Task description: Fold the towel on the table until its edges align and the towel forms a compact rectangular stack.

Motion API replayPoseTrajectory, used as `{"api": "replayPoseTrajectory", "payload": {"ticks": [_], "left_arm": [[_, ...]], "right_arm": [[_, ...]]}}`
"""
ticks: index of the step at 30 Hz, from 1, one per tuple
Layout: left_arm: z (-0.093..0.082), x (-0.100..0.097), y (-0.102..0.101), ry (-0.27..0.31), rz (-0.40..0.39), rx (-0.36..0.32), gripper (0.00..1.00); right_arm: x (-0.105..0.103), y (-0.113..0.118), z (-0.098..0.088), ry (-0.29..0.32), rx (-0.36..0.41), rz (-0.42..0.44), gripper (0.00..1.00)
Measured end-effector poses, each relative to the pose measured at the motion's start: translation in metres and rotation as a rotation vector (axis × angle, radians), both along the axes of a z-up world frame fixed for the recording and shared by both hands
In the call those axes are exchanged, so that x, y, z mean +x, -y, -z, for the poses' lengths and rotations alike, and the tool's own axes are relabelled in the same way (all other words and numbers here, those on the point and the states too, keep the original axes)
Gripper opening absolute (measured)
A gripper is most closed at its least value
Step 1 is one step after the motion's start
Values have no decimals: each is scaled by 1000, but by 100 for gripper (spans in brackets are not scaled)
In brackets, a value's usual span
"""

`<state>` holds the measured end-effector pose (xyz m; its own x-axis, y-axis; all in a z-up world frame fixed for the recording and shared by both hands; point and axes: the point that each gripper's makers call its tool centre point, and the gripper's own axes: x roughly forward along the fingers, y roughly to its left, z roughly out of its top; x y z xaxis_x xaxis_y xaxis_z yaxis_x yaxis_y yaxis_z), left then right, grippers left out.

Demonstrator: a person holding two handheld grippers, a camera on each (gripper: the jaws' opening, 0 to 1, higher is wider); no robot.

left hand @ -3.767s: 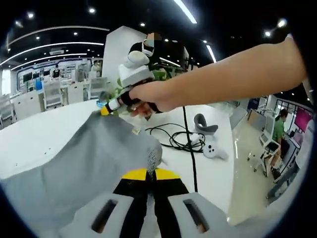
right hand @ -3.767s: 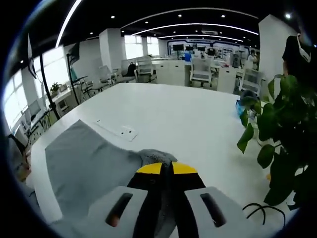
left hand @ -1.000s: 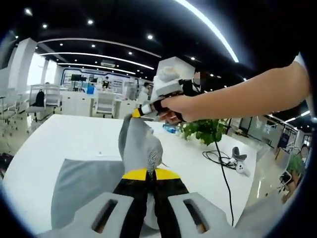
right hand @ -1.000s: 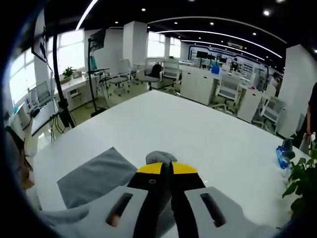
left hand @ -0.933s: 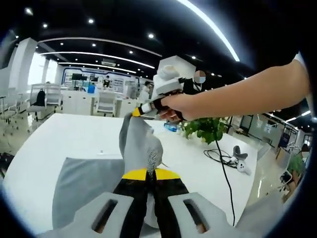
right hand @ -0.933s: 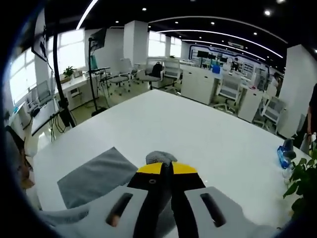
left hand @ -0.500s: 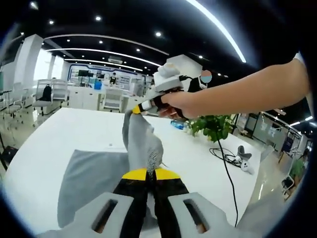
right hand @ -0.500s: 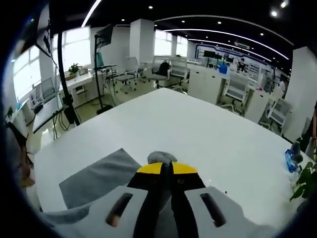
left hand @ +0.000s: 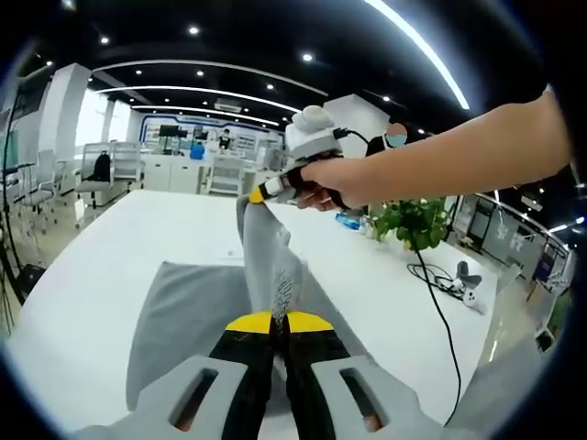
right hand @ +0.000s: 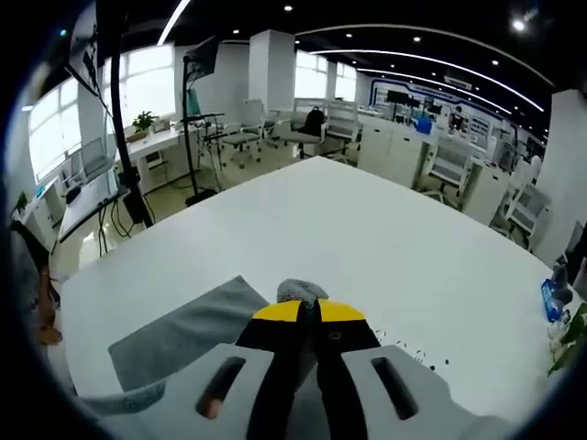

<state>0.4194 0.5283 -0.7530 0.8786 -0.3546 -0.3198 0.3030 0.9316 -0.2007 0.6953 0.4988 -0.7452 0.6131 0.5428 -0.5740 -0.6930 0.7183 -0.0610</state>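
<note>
Towel held up by two corners, the rest lying ahead on the worktop.

In the left gripper view, the left gripper [left hand: 278,323] has its fingers pressed together on a corner of the grey towel [left hand: 197,307], and the right gripper [left hand: 260,195] pinches another corner farther out, held in a hand [left hand: 330,183]. A ridge of cloth runs taut between the two, along the line from one gripper to the other, with the left nearer the camera. The flat part of the towel lies below and to the left on the white worktop [left hand: 92,275]. In the right gripper view, the right gripper [right hand: 307,316] is closed on a bunched bit of cloth. By my judgement, the lifted edge should be carried over the flat part to meet the far edge.
</note>
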Motion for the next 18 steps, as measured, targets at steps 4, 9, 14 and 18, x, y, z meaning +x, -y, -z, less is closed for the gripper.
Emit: {"api": "replayPoseTrajectory", "payload": {"ticks": [4,9,14,18], "left_arm": [[13,1,-10,-18,-8,11,3],[29,-2,-19,-44,-19,19,3],[45,-2,-28,-77,-30,21,3],[55,-1,-38,-85,-38,39,3]], "right_arm": [[2,-15,11,-3,-7,-12,2],[1,-29,23,-11,-10,-32,2],[-1,-39,39,-19,-25,-49,2],[0,-47,51,-25,-24,-51,3]]}}
